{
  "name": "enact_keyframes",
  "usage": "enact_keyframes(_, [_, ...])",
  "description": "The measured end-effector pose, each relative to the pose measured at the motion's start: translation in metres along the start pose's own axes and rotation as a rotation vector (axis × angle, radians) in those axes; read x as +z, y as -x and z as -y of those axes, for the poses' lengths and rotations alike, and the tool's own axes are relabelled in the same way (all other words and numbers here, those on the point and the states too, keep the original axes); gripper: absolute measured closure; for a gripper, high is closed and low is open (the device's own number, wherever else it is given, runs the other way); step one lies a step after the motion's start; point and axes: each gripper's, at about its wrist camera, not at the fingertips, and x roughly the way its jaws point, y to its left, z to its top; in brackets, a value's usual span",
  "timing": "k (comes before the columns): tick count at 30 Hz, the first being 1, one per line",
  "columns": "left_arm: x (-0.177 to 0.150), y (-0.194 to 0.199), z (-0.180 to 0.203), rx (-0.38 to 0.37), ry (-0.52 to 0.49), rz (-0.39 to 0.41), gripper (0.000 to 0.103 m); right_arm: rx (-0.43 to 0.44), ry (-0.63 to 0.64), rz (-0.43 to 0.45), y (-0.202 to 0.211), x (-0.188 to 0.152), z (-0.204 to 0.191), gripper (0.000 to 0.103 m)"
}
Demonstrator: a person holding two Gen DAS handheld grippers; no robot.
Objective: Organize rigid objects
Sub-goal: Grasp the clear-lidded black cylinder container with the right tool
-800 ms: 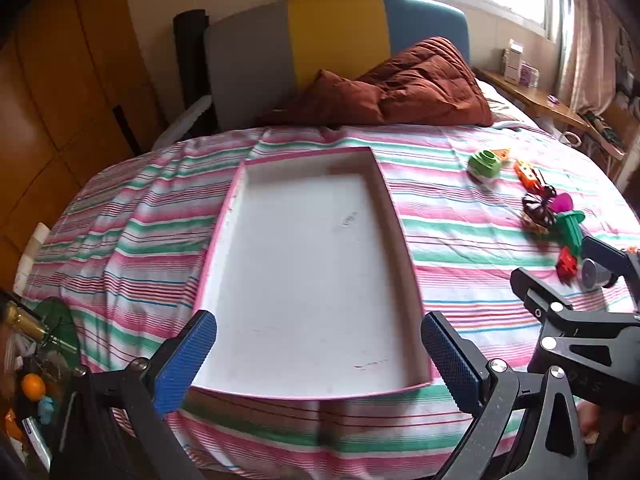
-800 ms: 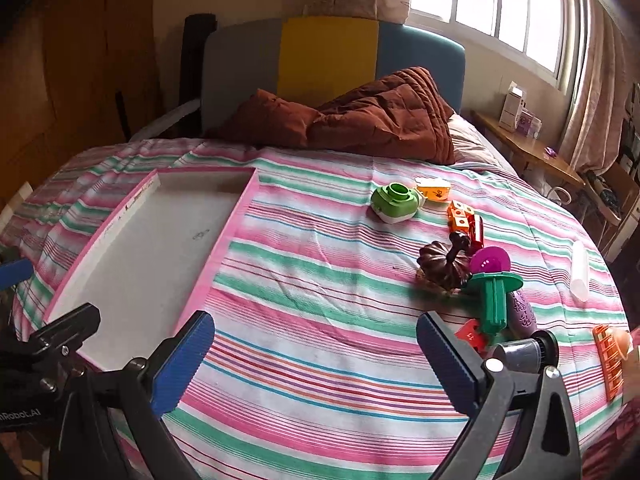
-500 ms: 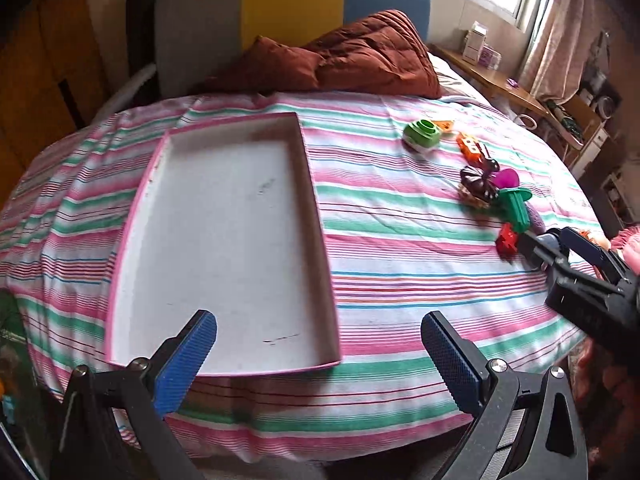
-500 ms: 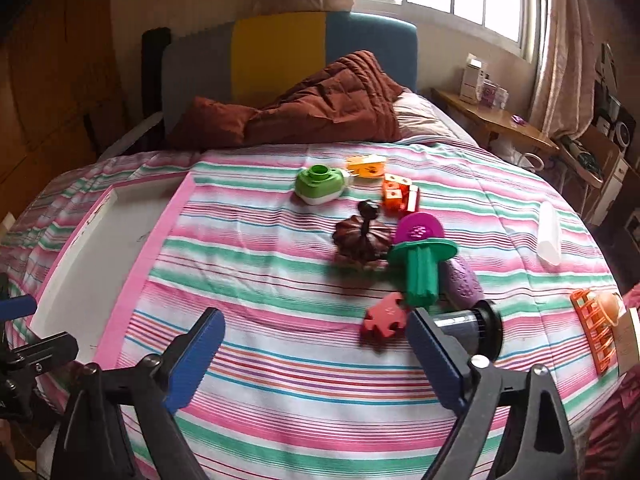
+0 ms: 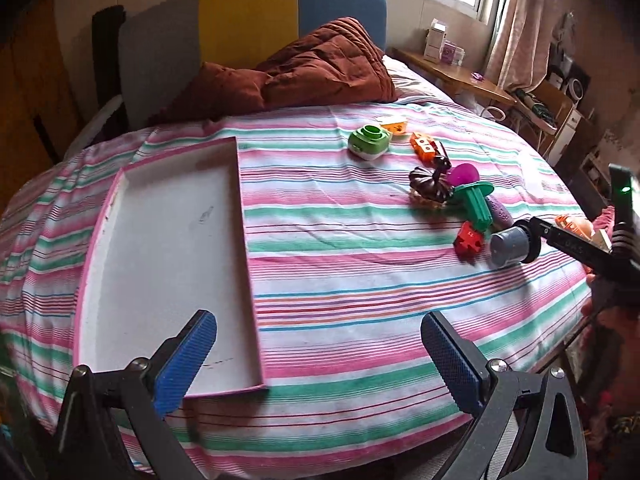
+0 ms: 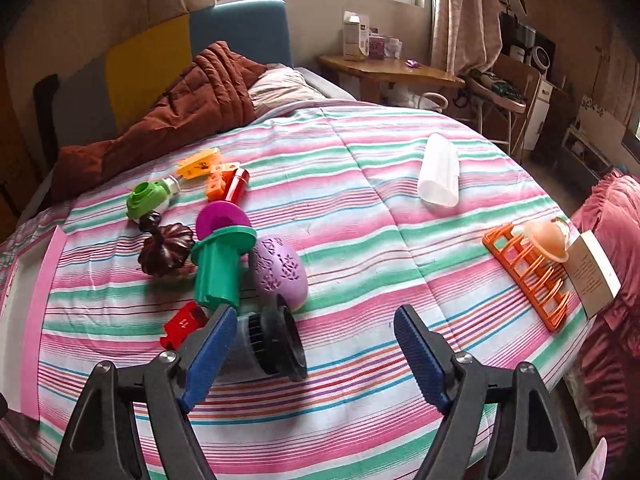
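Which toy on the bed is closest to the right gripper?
The grey and black cylinder, lying on its side right by the right gripper. Its left fingertip overlaps it in view; the red piece and purple egg lie farther off.

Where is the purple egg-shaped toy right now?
Right wrist view: the purple egg lies on the striped bedspread, beside the green stamper.
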Motion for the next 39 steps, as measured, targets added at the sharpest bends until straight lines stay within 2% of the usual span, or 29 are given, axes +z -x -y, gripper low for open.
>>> enact_keyframes(6, [0.000,-0.002,0.003,-0.021,0.011,0.002,0.000,0.030,-0.164,-0.027,-0.011,-0.008,0.044,0.021])
enact_keyframes(14, [0.001,-0.008,0.012,-0.027,-0.004,0.002,0.000,-0.008,-0.294,-0.089,-0.030,-0.024,0.098,0.021])
enact_keyframes(16, [0.000,-0.009,0.014,-0.036,-0.012,0.006,0.000,0.002,-0.330,-0.068,-0.025,-0.030,0.109,0.021])
enact_keyframes(19, [-0.001,-0.009,0.018,-0.083,-0.013,0.030,0.000,0.067,-0.364,0.013,-0.008,-0.036,0.116,0.021])
enact_keyframes(22, [0.000,-0.010,0.020,-0.134,0.001,0.044,0.000,0.105,-0.302,0.091,0.010,-0.036,0.104,0.021])
enact_keyframes(24, [0.001,-0.013,0.024,-0.126,-0.007,0.037,0.000,0.137,-0.234,0.133,0.018,-0.034,0.088,0.022])
enact_keyframes(27, [0.003,-0.018,0.033,-0.111,-0.037,0.021,0.000,0.196,-0.165,0.138,0.014,-0.026,0.067,0.028])
enact_keyframes(33, [0.006,-0.022,0.048,-0.200,-0.063,-0.003,0.000,0.173,-0.043,0.114,-0.012,-0.016,0.041,0.049])
enact_keyframes(34, [0.008,-0.024,0.050,-0.214,-0.061,-0.011,0.000,0.168,-0.042,0.109,-0.016,-0.015,0.040,0.056])
enact_keyframes(39, [0.016,-0.039,0.062,-0.253,-0.043,-0.048,0.000,0.149,-0.034,0.133,-0.020,-0.020,0.038,0.058])
